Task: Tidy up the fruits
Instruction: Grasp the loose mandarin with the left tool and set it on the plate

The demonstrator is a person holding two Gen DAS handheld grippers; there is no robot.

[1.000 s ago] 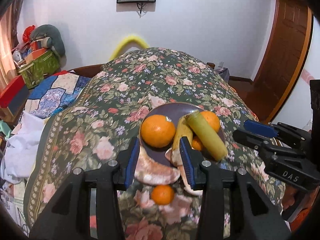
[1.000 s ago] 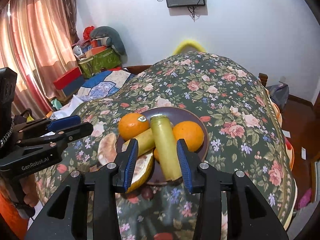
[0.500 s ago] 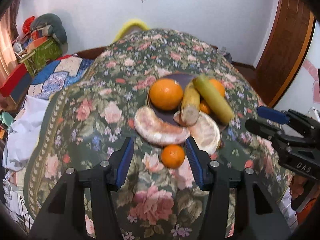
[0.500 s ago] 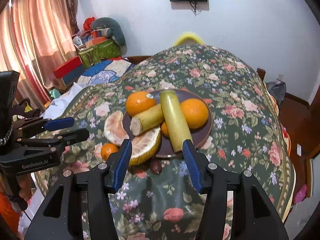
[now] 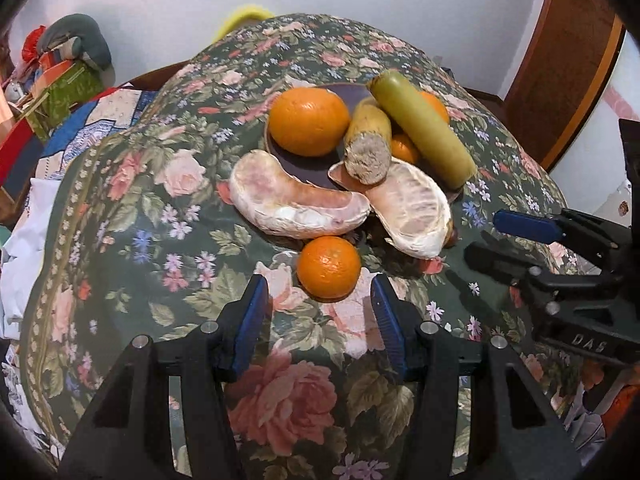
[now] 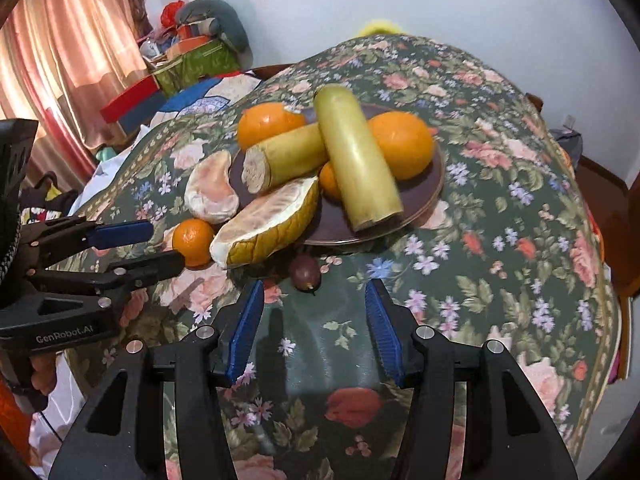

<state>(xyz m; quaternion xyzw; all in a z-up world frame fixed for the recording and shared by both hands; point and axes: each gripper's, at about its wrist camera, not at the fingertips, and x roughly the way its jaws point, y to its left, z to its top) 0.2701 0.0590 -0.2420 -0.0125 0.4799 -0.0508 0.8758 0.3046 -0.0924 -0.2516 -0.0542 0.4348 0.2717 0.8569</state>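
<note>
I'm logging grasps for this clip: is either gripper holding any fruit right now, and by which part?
Nothing is held. The left gripper is open just short of the small orange, and the right gripper is open near the dark round fruit.

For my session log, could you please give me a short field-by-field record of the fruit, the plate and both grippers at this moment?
surface: floral tablecloth
plate: dark, holds two large oranges, two cut bananas and a small orange
green banana: lies across the other fruit
pomelo pieces: one on the cloth against the plate, one overlapping the rim
loose small orange: on the cloth, just ahead of the left gripper
dark small fruit: on the cloth by the plate
left gripper: open, empty
right gripper: open, empty
</note>
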